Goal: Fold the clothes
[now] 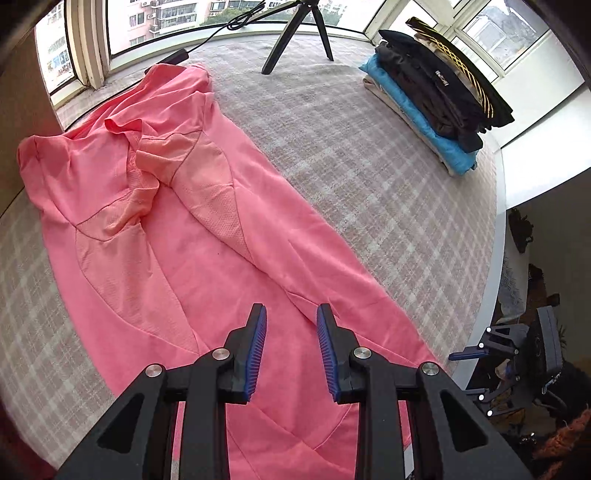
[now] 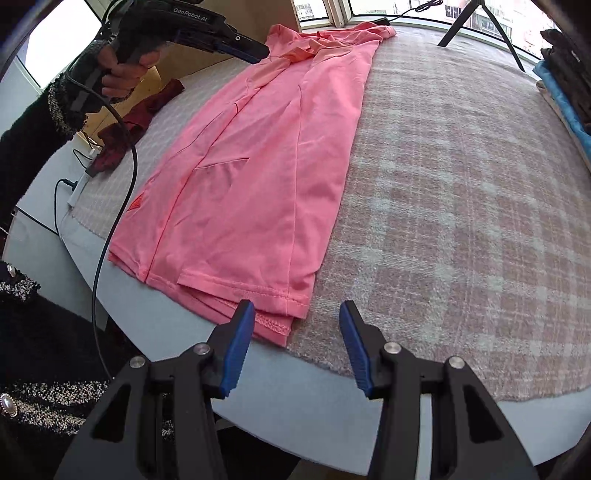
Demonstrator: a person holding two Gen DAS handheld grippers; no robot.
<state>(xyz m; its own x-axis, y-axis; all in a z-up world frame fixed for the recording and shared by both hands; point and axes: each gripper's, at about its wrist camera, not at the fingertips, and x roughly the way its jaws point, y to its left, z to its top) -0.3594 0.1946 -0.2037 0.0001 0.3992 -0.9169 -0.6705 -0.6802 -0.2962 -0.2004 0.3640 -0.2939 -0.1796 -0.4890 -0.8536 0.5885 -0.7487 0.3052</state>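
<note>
Right gripper [image 2: 297, 314] gapes beside pink shirt [image 2: 258, 177] hem

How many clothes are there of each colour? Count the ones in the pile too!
Pink: 1, the pink shirt lying spread out
Dark red: 1, the dark red cloth at the edge
Blue: 1, in the pile
Black or dark: 2 at least
Beige: 2 at least
Total: 7 at least; the pile hides some.

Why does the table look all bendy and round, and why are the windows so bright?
Left wrist view: the fisheye lens curves the table edge, and daylight washes out the windows. Right wrist view: the same bending rounds the plaid cloth; the pink shirt stays sharp and evenly lit.
</note>
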